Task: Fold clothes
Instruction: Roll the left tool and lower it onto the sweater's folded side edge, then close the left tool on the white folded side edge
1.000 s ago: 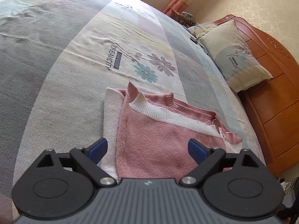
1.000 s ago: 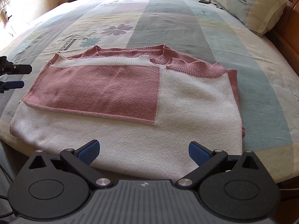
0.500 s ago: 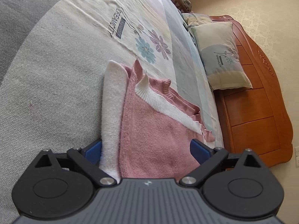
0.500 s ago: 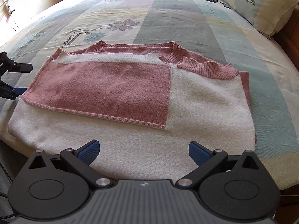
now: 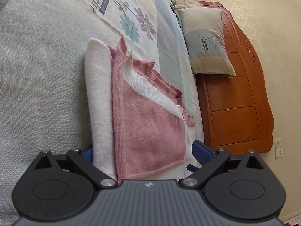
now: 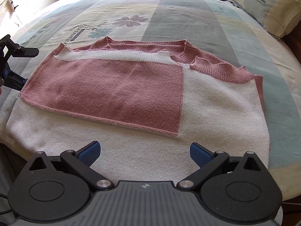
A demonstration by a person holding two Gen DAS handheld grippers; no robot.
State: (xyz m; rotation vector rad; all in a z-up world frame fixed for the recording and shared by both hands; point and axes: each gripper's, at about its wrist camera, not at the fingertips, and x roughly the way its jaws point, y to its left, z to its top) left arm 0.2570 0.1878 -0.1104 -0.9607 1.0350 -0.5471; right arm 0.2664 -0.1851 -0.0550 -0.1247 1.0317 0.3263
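Pink-and-white knit sweater (image 6: pixel 131 94), one item, lies flat and partly folded on the patchwork bedsheet (image 6: pixel 178 13), below the sheet's two printed flowers. One pillow (image 6: pixel 269 5) rests beyond the sweater's collar side, against one wooden headboard (image 5: pixel 235 98). Left gripper (image 5: pixel 143 150): jaws spread wide, straddling the sweater's side edge, one blue pad (image 5: pixel 202 148) above the knit, the other mostly hidden behind the white fold. Right gripper (image 6: pixel 144 151): jaws spread wide over the white hem, grasping nothing.
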